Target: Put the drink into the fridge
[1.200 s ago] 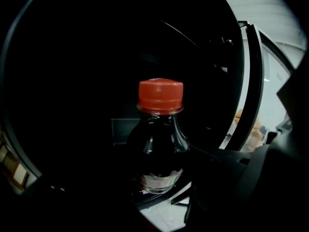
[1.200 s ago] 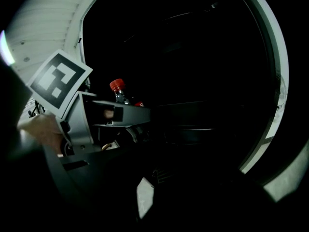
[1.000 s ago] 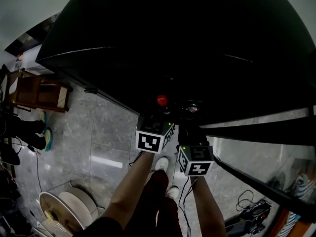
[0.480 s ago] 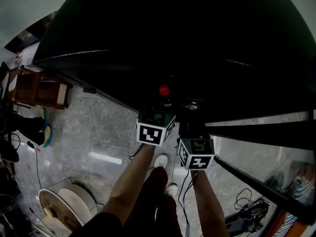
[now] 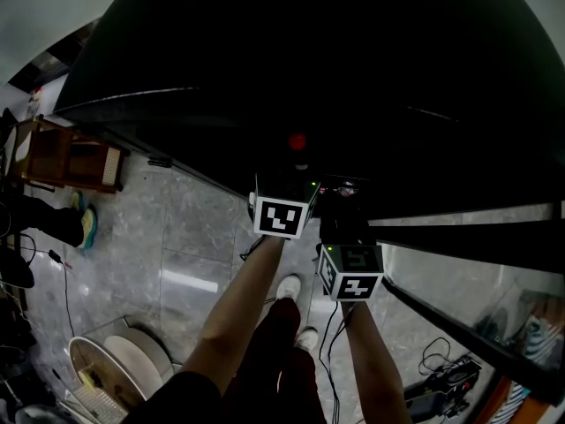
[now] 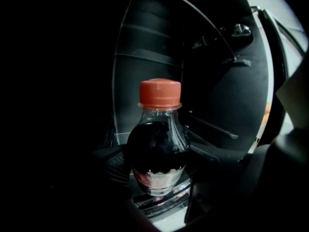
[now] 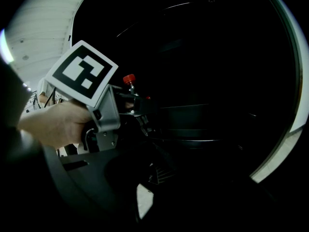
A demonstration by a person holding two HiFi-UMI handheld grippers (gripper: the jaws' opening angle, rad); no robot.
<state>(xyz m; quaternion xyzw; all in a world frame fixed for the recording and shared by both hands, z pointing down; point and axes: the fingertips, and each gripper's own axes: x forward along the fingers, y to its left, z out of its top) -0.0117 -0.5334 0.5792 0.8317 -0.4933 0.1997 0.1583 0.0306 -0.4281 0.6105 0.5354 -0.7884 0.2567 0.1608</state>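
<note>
The drink is a small clear bottle (image 6: 157, 149) of dark liquid with a red cap (image 6: 160, 92), standing upright between my left gripper's jaws. My left gripper (image 5: 296, 170) is shut on its lower body. It reaches into the dark opening of the fridge (image 5: 353, 78), and the red cap (image 5: 297, 141) shows faintly ahead of its marker cube. Dark shelves (image 6: 145, 57) lie behind the bottle. The right gripper view shows the red cap (image 7: 129, 79) beyond the left gripper's marker cube. My right gripper (image 5: 340, 193) hangs just right of the left one, its jaws lost in shadow.
The fridge door (image 6: 231, 81) with its rails stands open to the right. On the marble floor are a wooden chair (image 5: 71, 162) at the left, a round white object (image 5: 115, 365) at the bottom left and cables (image 5: 441, 356) at the bottom right. The person's shoe (image 5: 289, 288) is below the grippers.
My left gripper has carried the bottle forward, deeper into the dark fridge opening; its marker cube sits higher in the head view. The right gripper has stayed in place.
</note>
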